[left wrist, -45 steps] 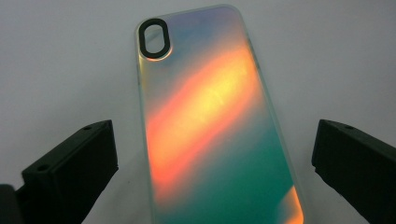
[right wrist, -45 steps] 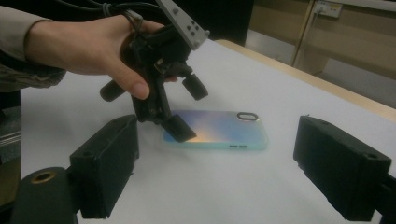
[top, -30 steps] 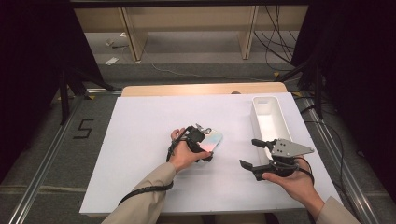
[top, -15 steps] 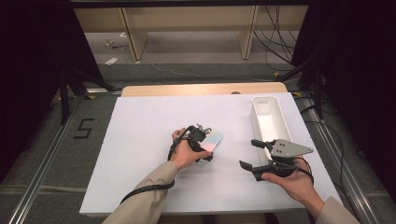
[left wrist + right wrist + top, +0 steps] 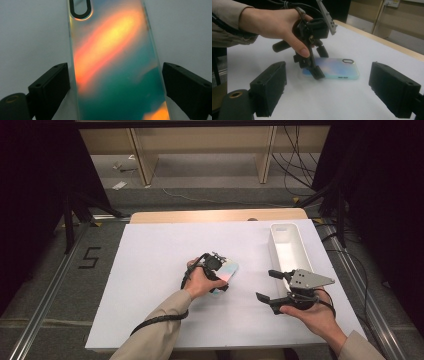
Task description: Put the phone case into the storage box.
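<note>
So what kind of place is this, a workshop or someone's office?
Probably a lab recording station. A table covered in plain white stands between dark curtains, loose cables trail over the floor, and a taped 5 marks the spot.

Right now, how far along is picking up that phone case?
Done: the left gripper is down over the phone case, its fingers on either side of it. In hand: those fingers have just been closing, but do not clearly press the edges yet. Left: grip and lift; the case lies flat on the table, the white tray looks empty, and the right gripper waits open.
</note>
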